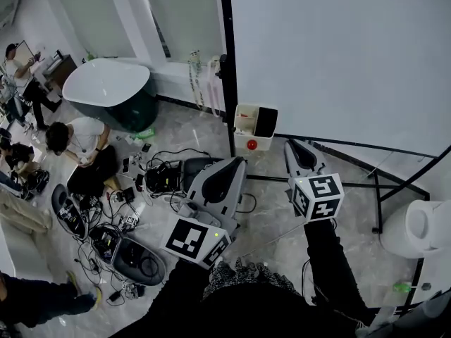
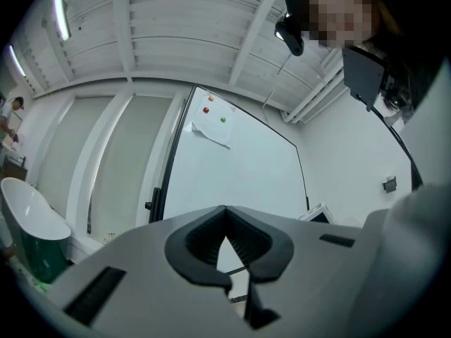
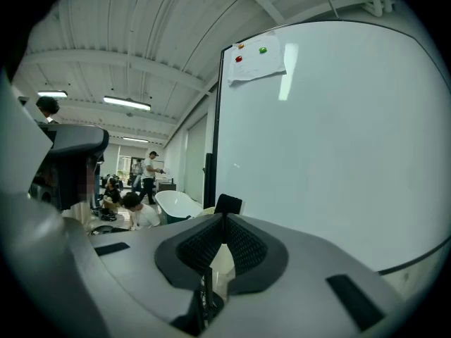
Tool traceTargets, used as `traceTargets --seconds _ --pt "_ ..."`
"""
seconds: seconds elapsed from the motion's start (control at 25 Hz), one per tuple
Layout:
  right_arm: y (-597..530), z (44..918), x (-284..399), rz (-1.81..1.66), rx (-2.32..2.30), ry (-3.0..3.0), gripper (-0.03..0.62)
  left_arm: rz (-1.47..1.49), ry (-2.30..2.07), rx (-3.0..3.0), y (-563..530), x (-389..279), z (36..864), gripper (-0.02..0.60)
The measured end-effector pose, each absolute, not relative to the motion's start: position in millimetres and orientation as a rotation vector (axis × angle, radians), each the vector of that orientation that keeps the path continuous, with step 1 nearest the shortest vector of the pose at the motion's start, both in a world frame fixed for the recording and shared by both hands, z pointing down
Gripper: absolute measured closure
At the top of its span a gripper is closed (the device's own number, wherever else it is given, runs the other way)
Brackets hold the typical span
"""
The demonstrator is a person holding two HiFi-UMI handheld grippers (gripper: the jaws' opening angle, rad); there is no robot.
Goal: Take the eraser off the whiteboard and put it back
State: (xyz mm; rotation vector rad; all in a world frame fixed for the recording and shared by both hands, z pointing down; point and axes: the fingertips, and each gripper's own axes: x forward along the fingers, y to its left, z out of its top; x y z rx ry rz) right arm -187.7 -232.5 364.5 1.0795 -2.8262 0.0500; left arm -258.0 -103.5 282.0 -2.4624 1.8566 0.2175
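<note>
The black eraser point(image 1: 266, 122) stands in a white holder box point(image 1: 246, 129) at the lower left corner of the whiteboard point(image 1: 338, 55). In the right gripper view the eraser point(image 3: 228, 204) shows just beyond the jaw tips, against the whiteboard point(image 3: 331, 146). My right gripper point(image 1: 290, 145) is a little right of and below the box, apart from the eraser, and its jaws point(image 3: 224, 218) meet with nothing between them. My left gripper point(image 1: 238, 162) is lower and to the left, shut and empty, and it faces the whiteboard point(image 2: 239, 174).
A paper with coloured magnets point(image 3: 257, 62) hangs high on the board. The board's black stand legs point(image 1: 394, 182) run across the floor. A white and green tub point(image 1: 109, 90), seated people point(image 1: 77, 143) and cables with gear point(image 1: 134, 189) fill the left floor. A white round object point(image 1: 423, 224) sits at right.
</note>
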Motion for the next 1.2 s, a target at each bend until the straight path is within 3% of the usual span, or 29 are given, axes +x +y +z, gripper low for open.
traceTargets --seconds 1.2 --pt "-167.6 344.1 -97.3 0.067 1.074 -2.852 0.583 0.099 1.842 -2.419 -110.3 -165.5 287.2 0.575"
